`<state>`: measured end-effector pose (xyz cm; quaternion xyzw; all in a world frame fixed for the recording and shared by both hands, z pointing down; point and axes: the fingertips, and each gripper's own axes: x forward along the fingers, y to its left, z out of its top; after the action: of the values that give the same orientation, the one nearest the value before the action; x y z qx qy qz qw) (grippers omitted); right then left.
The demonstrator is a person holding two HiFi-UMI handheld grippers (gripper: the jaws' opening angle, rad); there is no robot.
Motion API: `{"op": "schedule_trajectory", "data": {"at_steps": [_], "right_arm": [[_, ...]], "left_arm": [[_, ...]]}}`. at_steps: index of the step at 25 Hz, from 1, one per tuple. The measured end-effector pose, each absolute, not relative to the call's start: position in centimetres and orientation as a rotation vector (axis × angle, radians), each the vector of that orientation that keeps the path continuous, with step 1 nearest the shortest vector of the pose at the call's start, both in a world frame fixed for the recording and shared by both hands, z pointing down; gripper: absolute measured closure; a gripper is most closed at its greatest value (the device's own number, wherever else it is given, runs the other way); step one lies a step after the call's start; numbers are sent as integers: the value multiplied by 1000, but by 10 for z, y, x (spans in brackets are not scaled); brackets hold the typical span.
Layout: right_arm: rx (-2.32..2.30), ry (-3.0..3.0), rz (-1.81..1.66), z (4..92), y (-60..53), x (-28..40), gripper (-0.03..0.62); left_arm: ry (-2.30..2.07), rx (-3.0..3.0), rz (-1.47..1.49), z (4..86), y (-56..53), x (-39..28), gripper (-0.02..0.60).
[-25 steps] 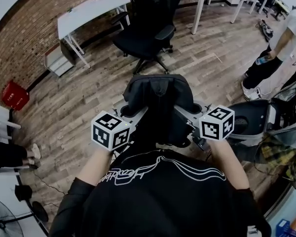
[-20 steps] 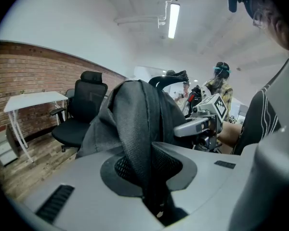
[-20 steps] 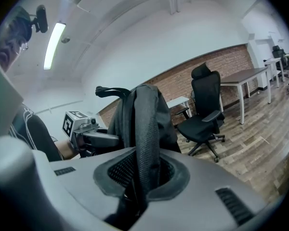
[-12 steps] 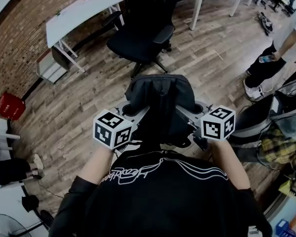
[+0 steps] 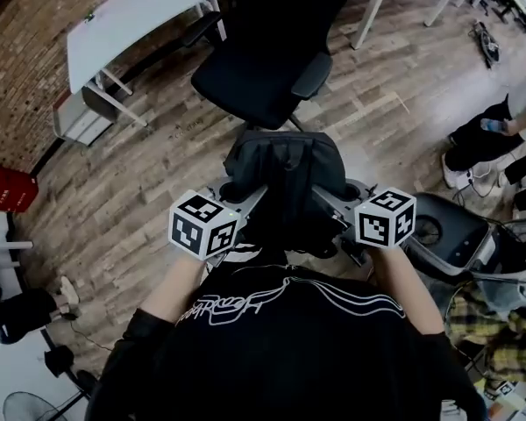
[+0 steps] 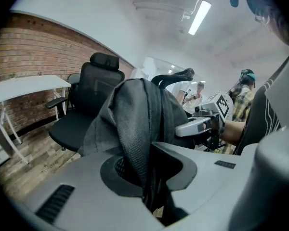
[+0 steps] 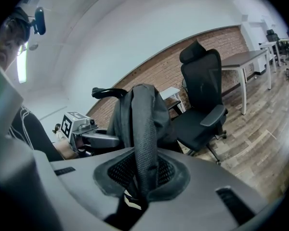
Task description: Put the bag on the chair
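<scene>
No legible text; white script print [image 5: 272,298] on black shirt [image 5: 289,358] too distorted to read

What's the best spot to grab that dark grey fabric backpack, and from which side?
Probably its two flat mesh shoulder straps, one from each side. The dark grey fabric backpack is soft and bulky, hard for narrow jaws to pinch; the straps are thin bands. The left gripper and right gripper are each shut on one, the bag hanging between them.
</scene>
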<state>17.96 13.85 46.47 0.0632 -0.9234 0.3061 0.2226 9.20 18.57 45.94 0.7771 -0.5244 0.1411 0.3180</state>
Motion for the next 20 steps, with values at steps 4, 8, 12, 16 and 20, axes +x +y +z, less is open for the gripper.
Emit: {"op": "schedule_trajectory", "data": {"at_steps": [4,8,12,16,20], "right_arm": [[161,-2532,875,473,100,133,539],[157,-2546,869,471,72,88,539],[144,-2580,852,465,52,57,539],[145,-2604,836,459,32,29,539],[143,-2603,824,456,13,3,539]], "left_arm": [[-1373,2029,373,468,147,45,502],[-1390,2035,379,466,119,0,502],[-1417,2056,405,458,98,-32,502],[-1460,2059,432,449,80,-59,502],[-1494,2044,435,446,62,-84,502]]}}
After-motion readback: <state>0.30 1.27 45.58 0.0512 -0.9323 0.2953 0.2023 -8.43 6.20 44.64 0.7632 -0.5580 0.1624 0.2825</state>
